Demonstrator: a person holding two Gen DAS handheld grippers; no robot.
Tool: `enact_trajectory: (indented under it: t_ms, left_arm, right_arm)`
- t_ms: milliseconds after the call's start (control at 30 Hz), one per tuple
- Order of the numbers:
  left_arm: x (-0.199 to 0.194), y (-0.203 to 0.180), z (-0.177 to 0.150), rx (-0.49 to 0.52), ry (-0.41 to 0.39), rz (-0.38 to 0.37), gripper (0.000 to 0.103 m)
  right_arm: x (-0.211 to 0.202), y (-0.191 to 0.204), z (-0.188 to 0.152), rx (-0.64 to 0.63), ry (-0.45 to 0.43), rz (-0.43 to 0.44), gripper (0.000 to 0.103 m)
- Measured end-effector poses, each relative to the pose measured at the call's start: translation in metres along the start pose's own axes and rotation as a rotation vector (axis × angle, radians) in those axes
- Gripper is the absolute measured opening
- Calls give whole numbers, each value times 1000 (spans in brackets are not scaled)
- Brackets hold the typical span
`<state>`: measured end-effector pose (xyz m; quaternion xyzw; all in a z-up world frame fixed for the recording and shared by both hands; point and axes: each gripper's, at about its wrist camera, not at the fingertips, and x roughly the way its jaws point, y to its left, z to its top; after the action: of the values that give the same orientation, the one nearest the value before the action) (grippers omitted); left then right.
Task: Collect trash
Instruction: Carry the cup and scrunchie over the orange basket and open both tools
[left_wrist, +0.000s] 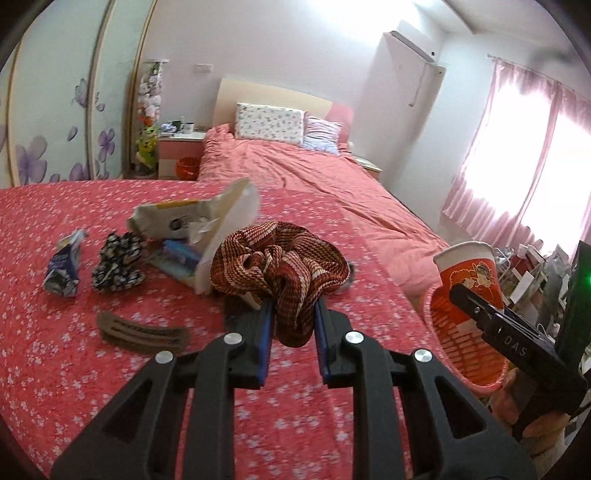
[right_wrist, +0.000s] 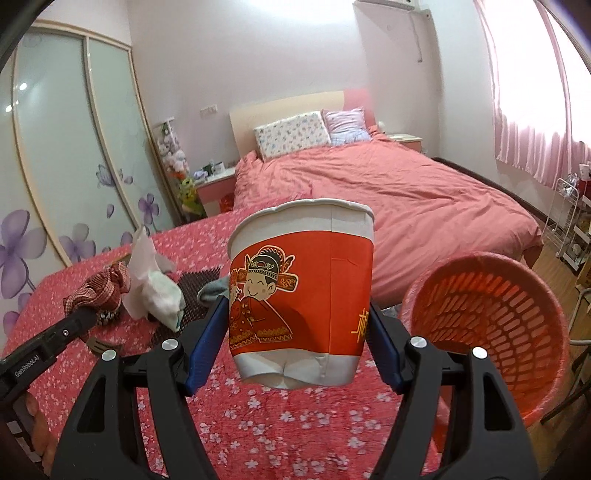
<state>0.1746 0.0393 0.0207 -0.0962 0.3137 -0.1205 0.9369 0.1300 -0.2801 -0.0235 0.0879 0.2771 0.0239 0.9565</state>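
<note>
My left gripper (left_wrist: 293, 317) is shut on a red-and-white woven scrunchie (left_wrist: 280, 258) and holds it above the pink floral cloth. My right gripper (right_wrist: 297, 332) is shut on an orange-and-white paper cup (right_wrist: 301, 291) with a cartoon figure, held upright just left of an orange mesh basket (right_wrist: 487, 317). The cup (left_wrist: 469, 271) and basket (left_wrist: 458, 343) also show at the right of the left wrist view. On the cloth lie a torn white wrapper (left_wrist: 192, 218), a crumpled blue-silver packet (left_wrist: 62, 267) and a blue packet (left_wrist: 181, 254).
A black floral scrunchie (left_wrist: 116, 262) and a brown hair clip (left_wrist: 142, 334) lie on the floral cloth (left_wrist: 55, 369). A pink bed (left_wrist: 314, 173) with pillows stands behind. A nightstand (left_wrist: 181, 147) and a wardrobe are at the left, curtains and a shelf rack at the right.
</note>
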Motion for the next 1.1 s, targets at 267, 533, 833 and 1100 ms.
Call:
enact_trajectory:
  t_ms: [267, 533, 833, 1100]
  left_arm:
    - [16, -43, 4, 41, 22, -79, 20]
    - [37, -93, 3, 112, 56, -186, 20]
    - [72, -158, -7, 182, 115, -316, 21]
    - [108, -206, -19, 231, 171, -388, 21]
  right_arm:
    - [-8, -25, 2, 25, -25, -58, 70]
    - [-24, -67, 6, 83, -61, -142, 70]
    - [-36, -114, 5, 153, -95, -229, 70]
    - [-31, -149, 0, 236, -99, -270, 70]
